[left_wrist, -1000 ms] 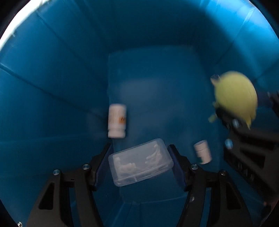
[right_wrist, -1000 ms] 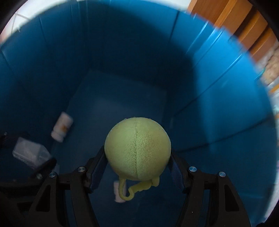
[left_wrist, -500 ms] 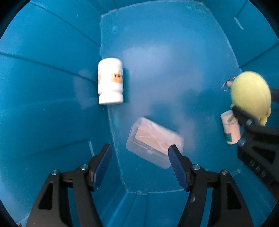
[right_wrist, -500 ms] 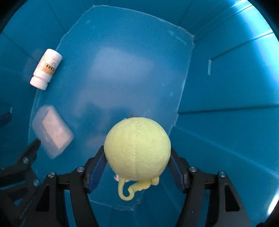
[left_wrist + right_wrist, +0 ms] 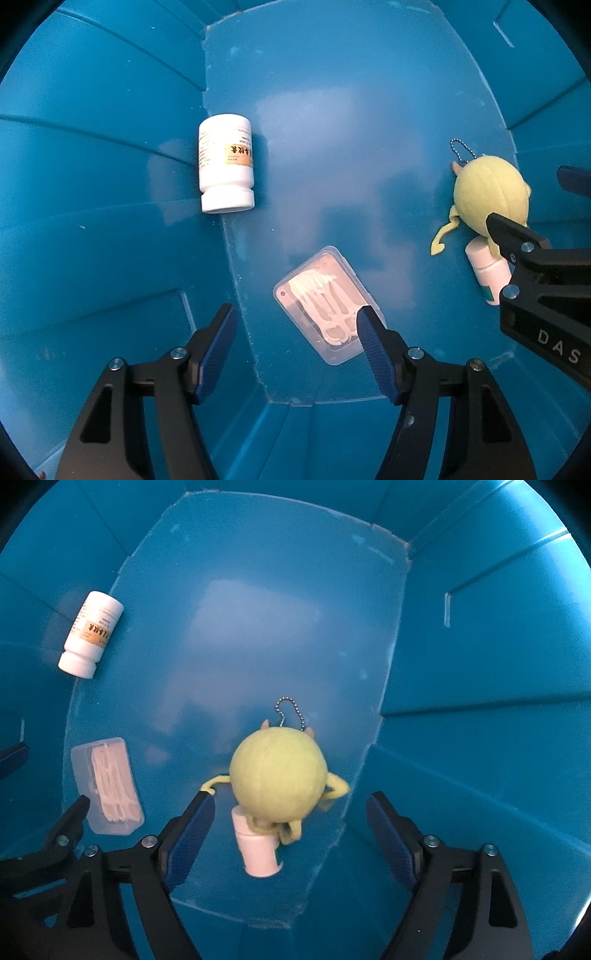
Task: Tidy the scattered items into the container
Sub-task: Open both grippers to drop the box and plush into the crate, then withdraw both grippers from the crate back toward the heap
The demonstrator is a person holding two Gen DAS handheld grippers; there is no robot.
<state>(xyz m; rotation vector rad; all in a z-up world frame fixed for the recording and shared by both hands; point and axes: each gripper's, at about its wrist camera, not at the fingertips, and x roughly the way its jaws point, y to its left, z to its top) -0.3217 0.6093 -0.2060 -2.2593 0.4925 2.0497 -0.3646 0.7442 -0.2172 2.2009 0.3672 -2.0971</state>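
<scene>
Both my grippers, left point(image 5: 295, 339) and right point(image 5: 286, 834), hang spread and empty above the bin point(image 5: 480, 646), plush point(image 5: 279, 771) dropped, so I must withdraw upward next

black lens rim point(image 5: 9, 424) point(image 5: 581, 513) rings both fisheye views. pale soft-edged glare patch point(image 5: 303, 110) point(image 5: 251, 609) sits above mid-frame in each; edges diffuse, source not visible.

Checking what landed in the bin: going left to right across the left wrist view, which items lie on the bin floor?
Large white bottle → clear plastic case → yellow-green plush keychain.
</scene>
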